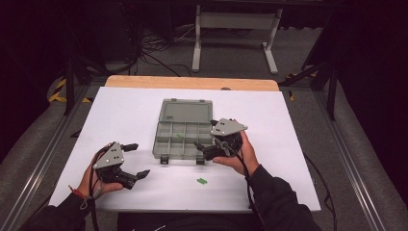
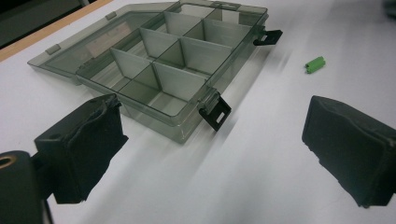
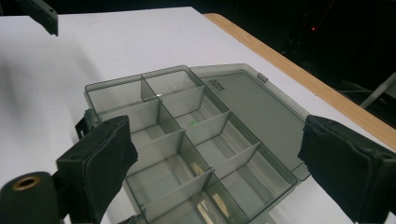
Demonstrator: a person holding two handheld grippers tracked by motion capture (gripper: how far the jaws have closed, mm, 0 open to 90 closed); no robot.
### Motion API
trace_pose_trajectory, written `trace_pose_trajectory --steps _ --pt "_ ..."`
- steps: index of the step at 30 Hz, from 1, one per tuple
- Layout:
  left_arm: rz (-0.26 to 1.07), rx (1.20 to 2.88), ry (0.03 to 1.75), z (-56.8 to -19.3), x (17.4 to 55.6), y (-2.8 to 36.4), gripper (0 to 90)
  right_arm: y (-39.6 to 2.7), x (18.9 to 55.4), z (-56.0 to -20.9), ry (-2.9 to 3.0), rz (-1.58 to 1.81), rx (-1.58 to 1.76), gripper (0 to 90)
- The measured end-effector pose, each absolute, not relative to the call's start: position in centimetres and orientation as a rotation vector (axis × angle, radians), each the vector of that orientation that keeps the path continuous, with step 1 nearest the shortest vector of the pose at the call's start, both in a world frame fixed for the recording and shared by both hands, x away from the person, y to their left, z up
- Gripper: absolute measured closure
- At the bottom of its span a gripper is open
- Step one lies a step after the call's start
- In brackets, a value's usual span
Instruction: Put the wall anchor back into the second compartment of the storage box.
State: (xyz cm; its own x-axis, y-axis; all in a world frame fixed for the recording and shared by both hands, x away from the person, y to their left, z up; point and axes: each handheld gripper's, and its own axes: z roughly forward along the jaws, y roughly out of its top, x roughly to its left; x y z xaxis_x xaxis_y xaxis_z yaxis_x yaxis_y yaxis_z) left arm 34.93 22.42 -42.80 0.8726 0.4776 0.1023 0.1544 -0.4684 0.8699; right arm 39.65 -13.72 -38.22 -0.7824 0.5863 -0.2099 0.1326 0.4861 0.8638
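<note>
The white table sheet (image 1: 125, 115) lies beneath both grippers. The clear compartment box (image 1: 184, 130), lid open flat, sits ahead of the right gripper (image 1: 208, 148), whose jaws are spread wide and empty. The left gripper (image 1: 132, 161) is likewise wide open and empty, the box ahead-left of its fingers. A small green piece (image 1: 201, 181) lies on the sheet between the grippers, nearer the right. Nothing blocks the box. Dark floor and cables lie beyond.

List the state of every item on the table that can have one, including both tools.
Smoky clear plastic compartment box: lid open, lying flat behind it.
Black front latches: unfastened.
Small green cylindrical piece: lying loose on the white tabletop.
Left tool: open, holding nothing.
Right tool: open, holding nothing.
</note>
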Motion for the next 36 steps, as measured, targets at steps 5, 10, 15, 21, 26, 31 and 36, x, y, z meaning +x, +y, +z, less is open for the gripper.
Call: trace_pose_trajectory --steps 5,10,15,21,26,31,36 --pt "0.418 2.054 0.455 -42.7 34.9 22.4 5.7 -14.5 38.9 -38.3 2.24 1.251 0.594 10.2" --pt "0.417 2.049 0.458 -42.7 34.9 22.5 5.7 -15.3 37.9 -38.6 2.237 1.245 0.58 10.8" --pt "0.419 2.052 0.457 -42.7 34.8 22.5 5.6 -15.8 37.1 -38.9 2.249 1.231 0.581 10.9" --pt "0.424 2.048 0.458 -42.7 34.8 22.5 5.6 -16.6 36.1 -39.7 2.244 1.231 0.592 12.6" --pt "0.424 2.047 0.458 -42.6 34.8 22.6 5.6 -17.0 35.2 -40.2 2.273 1.21 0.564 13.2" --pt "0.426 2.05 0.456 -42.6 34.7 22.5 5.6 -17.1 34.6 -41.0 2.317 1.168 0.573 13.1" --pt "0.427 2.052 0.456 -42.6 34.8 22.5 5.6 -16.8 34.1 -42.2 2.373 1.146 0.571 16.2"
